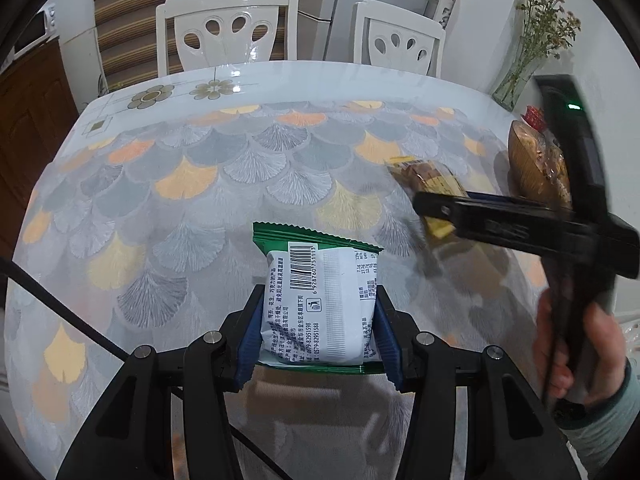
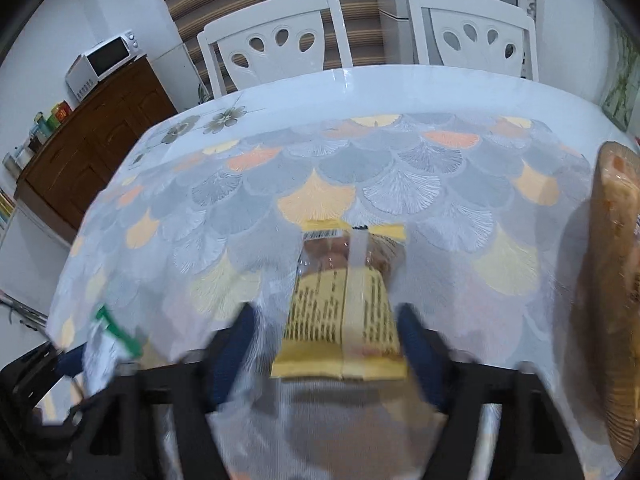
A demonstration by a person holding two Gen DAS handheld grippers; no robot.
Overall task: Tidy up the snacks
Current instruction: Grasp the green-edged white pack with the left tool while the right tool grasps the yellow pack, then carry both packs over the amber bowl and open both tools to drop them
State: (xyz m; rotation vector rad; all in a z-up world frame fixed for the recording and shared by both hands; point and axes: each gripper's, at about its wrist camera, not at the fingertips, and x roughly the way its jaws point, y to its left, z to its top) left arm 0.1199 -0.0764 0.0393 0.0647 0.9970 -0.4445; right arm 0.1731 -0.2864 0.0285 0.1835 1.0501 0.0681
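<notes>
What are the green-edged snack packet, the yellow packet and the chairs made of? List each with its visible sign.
Green-edged snack packet: likely plastic film; crimped sawtooth end, printed glossy back.
Yellow packet: plastic film, partly clear; the contents show through its far half.
Chairs: hard, glossy white, perhaps lacquered wood or plastic; bright reflections.

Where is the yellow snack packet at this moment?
The yellow snack packet lies on the patterned tablecloth between the right gripper's blue fingers, pads not visibly pressing; a woven basket sits to its right.

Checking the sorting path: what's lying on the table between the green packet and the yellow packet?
Nothing; bare tablecloth separates green packet and yellow packet, in the left wrist view.
</notes>
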